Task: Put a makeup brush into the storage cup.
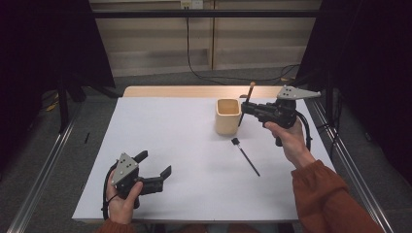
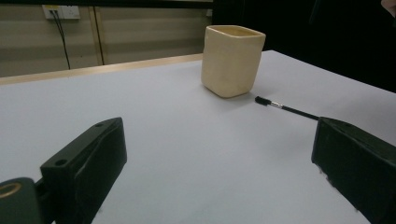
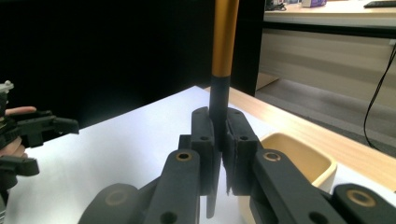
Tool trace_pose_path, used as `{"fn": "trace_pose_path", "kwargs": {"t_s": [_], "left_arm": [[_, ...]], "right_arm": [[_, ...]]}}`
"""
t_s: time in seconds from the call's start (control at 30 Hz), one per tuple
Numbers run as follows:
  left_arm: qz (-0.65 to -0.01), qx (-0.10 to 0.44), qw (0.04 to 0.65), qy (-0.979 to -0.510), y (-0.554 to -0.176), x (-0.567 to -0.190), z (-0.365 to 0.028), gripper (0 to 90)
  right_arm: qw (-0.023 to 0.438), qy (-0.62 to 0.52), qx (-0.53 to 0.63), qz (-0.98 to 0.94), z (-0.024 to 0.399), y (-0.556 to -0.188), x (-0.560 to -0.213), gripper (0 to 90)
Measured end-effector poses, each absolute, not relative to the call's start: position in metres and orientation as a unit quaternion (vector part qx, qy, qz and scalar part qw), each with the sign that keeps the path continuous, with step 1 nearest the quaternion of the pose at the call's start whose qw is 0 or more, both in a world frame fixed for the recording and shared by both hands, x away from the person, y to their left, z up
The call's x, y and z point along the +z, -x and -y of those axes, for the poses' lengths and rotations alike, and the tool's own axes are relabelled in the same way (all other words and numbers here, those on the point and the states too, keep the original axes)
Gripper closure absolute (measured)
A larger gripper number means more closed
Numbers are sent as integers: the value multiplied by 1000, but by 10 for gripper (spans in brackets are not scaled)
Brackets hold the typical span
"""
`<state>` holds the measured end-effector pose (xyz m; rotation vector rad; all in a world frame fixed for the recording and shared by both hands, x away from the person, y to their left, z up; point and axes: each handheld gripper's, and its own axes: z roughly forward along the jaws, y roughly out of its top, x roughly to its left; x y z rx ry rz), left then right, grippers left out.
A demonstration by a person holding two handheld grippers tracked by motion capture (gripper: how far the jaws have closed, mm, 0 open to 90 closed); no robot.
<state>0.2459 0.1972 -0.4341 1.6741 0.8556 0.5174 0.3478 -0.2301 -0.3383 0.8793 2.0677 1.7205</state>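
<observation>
Item: slim brush with orange-and-black handle (image 3: 223, 56), pinched upright in the right gripper (image 1: 248, 109), just beside and above the cream square ceramic cup (image 1: 227, 116), which lies toward the left. Left gripper (image 1: 154, 167): jaws spread, empty, well apart.

Dim room, evenly lit white table (image 1: 184, 145) with soft shadows; the nearest foreground looks perhaps slightly blurred.

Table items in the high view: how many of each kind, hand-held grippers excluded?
Brushes: 2, one black brush lying flat on the table, one orange-handled brush held upright.
Cream cup: 1.
Total: 3.
</observation>
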Motion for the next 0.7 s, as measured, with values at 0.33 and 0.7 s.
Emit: {"fn": "trace_pose_path", "kwargs": {"t_s": [0.33,0.7], "left_arm": [[-357,213,563,-714,-243,-433,-196,33],[-367,205,572,-704,-244,-434,-198,17]], "right_arm": [[163,-314,587,-728,227,-369,-326,834],[177,-329,584,-720,227,-394,-312,834]]}}
